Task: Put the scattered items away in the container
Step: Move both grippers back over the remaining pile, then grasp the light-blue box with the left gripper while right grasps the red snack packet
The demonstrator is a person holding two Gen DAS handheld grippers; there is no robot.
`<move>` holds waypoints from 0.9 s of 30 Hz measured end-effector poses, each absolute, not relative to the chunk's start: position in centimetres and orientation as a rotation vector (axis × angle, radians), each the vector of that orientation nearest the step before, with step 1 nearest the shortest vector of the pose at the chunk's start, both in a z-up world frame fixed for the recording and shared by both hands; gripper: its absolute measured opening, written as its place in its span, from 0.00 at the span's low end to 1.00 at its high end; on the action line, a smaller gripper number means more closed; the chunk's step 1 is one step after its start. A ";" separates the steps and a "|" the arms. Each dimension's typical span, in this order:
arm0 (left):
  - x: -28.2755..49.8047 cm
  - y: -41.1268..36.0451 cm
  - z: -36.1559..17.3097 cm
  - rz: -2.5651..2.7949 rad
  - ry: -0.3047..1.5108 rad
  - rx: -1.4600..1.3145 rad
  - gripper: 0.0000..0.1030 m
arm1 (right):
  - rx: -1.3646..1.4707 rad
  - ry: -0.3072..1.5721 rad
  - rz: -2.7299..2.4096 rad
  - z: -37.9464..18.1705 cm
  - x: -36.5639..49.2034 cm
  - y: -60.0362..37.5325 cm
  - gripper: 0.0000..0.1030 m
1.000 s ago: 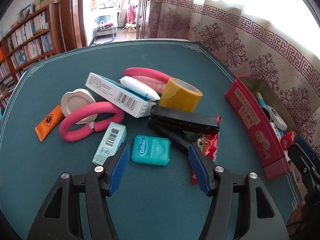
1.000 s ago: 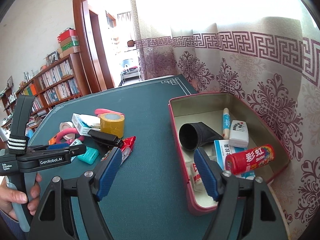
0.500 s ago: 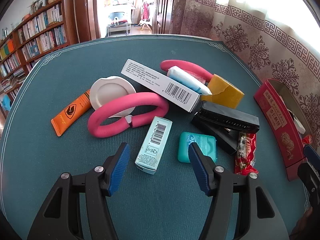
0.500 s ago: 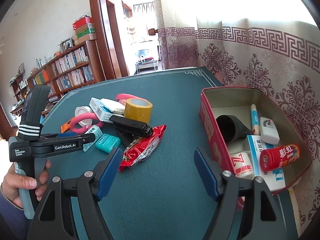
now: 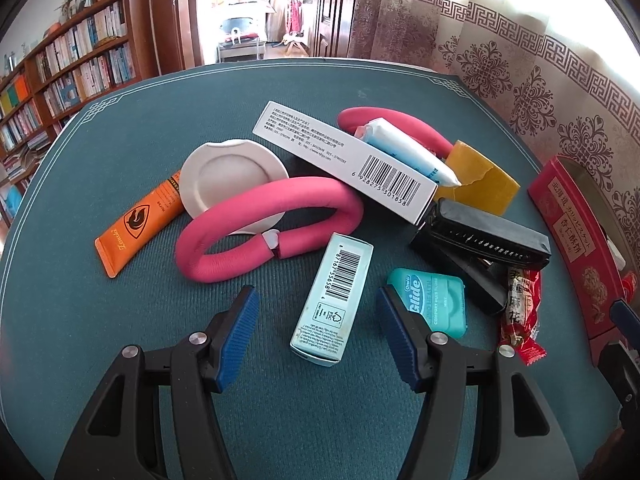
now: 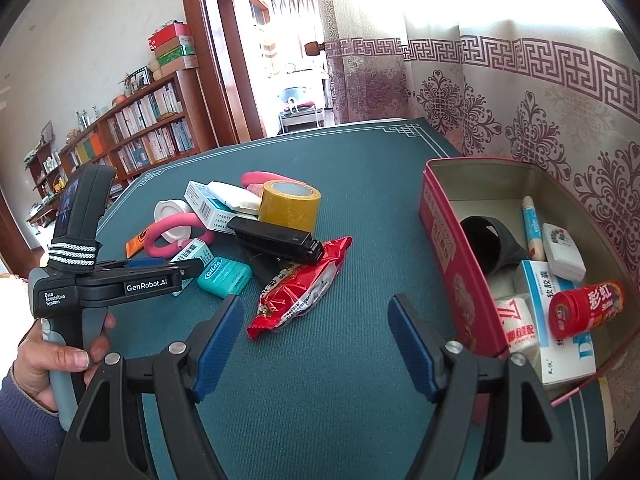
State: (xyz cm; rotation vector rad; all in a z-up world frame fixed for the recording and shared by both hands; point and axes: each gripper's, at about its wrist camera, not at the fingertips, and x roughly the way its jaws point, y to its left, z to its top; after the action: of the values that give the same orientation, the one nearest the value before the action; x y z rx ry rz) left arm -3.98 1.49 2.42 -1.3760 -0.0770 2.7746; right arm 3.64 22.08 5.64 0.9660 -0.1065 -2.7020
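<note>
Both grippers swing toward the pile, nothing held yet

The left gripper has shifted from the floss case to straddle the mint box, jaws apart; the right gripper, also apart and empty, now faces the red snack packet, left of the tin.

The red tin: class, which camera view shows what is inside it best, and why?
The right wrist view. It looks down into the open red tin, showing a red bottle, boxes and a black pouch inside. The left wrist view catches only the tin's outer side wall at the right edge, contents almost hidden.
</note>
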 end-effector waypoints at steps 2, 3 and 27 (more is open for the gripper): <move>-4.3 1.6 2.3 2.775 -0.069 -1.374 0.63 | 0.971 -0.111 -2.698 5.5 3.5 22.1 0.76; -4.4 1.6 2.2 2.775 -0.069 -1.372 0.63 | 0.973 -0.111 -2.696 5.5 3.5 22.0 0.76; -5.0 2.5 2.0 2.788 0.008 -1.320 0.31 | 1.020 -0.104 -2.653 4.6 2.0 20.6 0.76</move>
State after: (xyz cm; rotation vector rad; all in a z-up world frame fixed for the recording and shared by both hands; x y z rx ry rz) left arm -5.00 2.53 2.02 -1.3201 0.0083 2.7884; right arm 1.99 20.59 4.62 1.0204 -0.1042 -2.6529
